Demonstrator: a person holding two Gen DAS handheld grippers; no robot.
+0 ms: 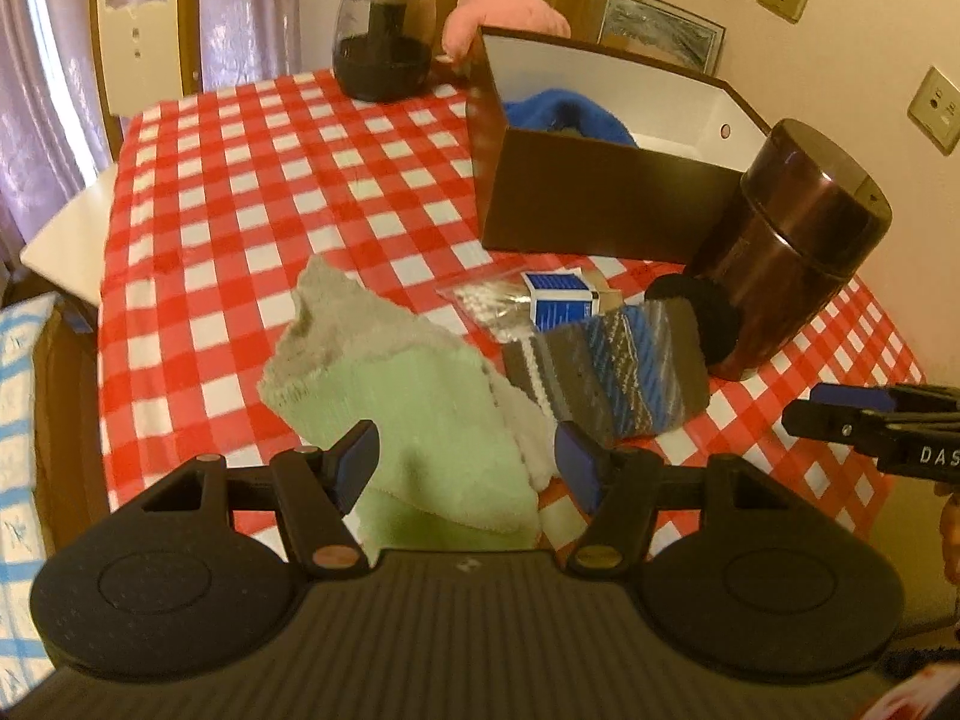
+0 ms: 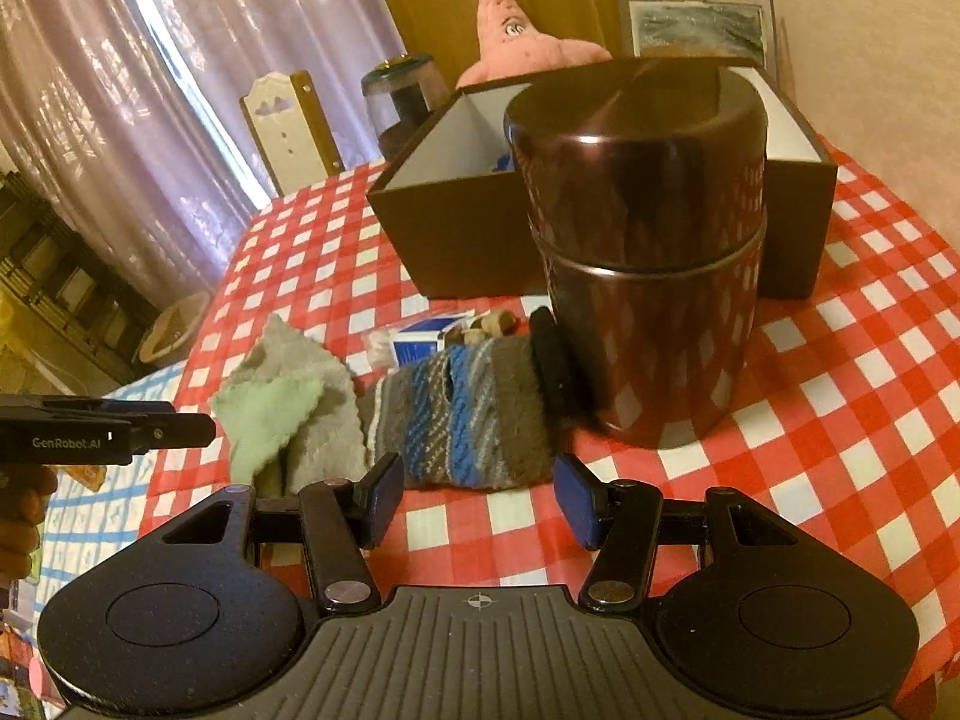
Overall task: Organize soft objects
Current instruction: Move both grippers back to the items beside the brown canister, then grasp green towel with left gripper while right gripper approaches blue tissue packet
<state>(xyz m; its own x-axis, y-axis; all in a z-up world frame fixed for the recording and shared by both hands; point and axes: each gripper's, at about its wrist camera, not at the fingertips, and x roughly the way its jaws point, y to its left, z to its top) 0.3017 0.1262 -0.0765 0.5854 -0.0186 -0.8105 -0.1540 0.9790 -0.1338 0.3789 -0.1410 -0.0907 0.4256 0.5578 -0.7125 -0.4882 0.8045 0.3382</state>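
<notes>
Soft pale-green-and-grey fleece cloth (image 1: 414, 420): lay on the table (image 1: 240, 192), between my open left jaws (image 1: 468, 465), ungripped. Striped grey-blue knitted sock (image 2: 462, 414): before my open, empty right jaws (image 2: 480, 495). Blue fabric (image 1: 564, 114): already in the brown box (image 1: 600, 204); two pieces remained.

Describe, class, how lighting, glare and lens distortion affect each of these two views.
Left wrist view: fisheye bends the table edge; bright curtain washes out. Right wrist view: the window glares, the brown canister shows shiny reflections, the corners go dark.
</notes>
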